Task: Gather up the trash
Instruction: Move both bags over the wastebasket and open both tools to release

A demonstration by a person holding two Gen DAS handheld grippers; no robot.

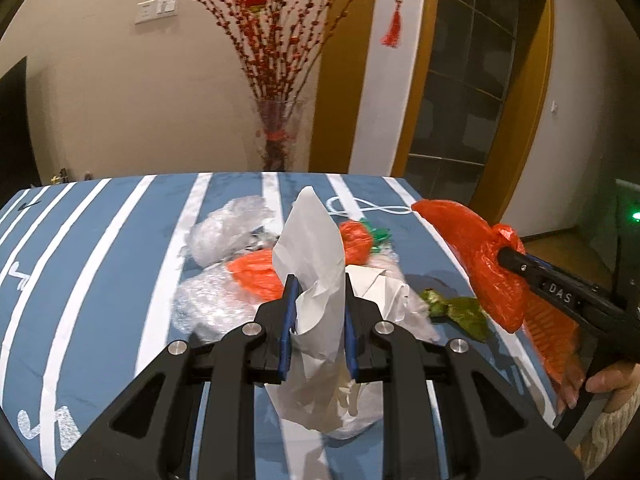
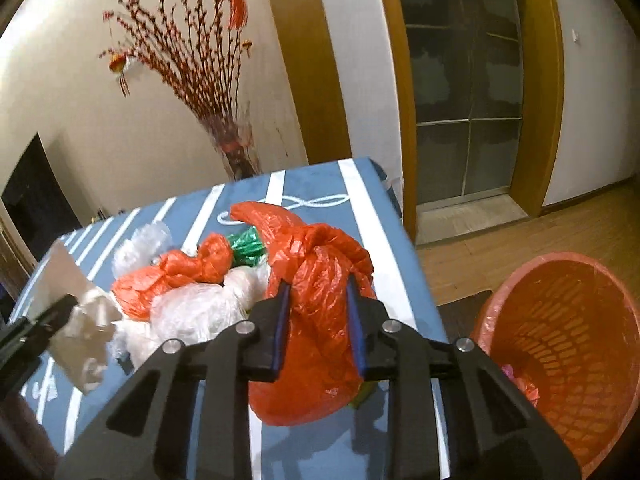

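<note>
White paper (image 1: 316, 264) clamped in left hand-held gripper (image 1: 319, 308), orange bag (image 2: 320, 312) in right hand-held gripper (image 2: 318, 312)

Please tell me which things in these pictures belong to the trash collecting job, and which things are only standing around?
Part of the job:
- white paper, in the left hand-held gripper
- red plastic bag, in the right hand-held gripper
- clear plastic wrap
- green wrapper
- orange bin

Only standing around:
- vase of red branches
- red tassel
- light switch

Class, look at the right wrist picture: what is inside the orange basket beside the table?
The orange basket holds some pinkish scraps near its bottom; its near wall and the right gripper hide the rest.
</note>
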